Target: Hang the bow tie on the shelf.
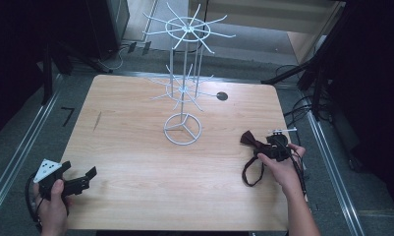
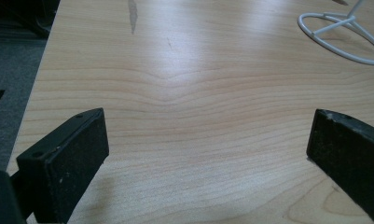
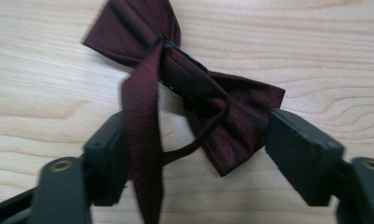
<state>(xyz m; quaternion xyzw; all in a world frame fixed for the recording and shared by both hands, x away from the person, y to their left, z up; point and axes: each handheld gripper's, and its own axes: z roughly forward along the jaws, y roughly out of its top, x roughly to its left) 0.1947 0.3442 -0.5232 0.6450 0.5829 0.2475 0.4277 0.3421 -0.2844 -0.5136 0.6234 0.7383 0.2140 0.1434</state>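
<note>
While the left hand-held gripper (image 1: 79,179) rests near the desk's front left corner, its black jaws wide apart over bare wood with nothing between them, the right hand-held gripper (image 1: 269,149) hangs over a dark maroon fabric bow tie (image 1: 251,141) near the right edge of the light wooden desk (image 1: 135,162). In the right gripper view, the right hand-held gripper (image 3: 194,154) has its jaws spread on either side of the bow tie (image 3: 198,88), one lower wing of the bow and a loop of thin dark cord lying in the gap; a flat maroon strap (image 3: 142,140) runs down along the inner face of one jaw, though whether the pad presses on it cannot be told. The bow lies flat on the wood, and in the high view its strap (image 1: 251,172) curls toward the front edge. A white wire display stand (image 1: 183,88) with a ring base and two tiers of radiating hooks rises at the desk's middle toward the back edge; its ring base (image 2: 343,37) shows in the left gripper view. A small dark round hole (image 1: 222,96) sits in the desk beside the stand.
</note>
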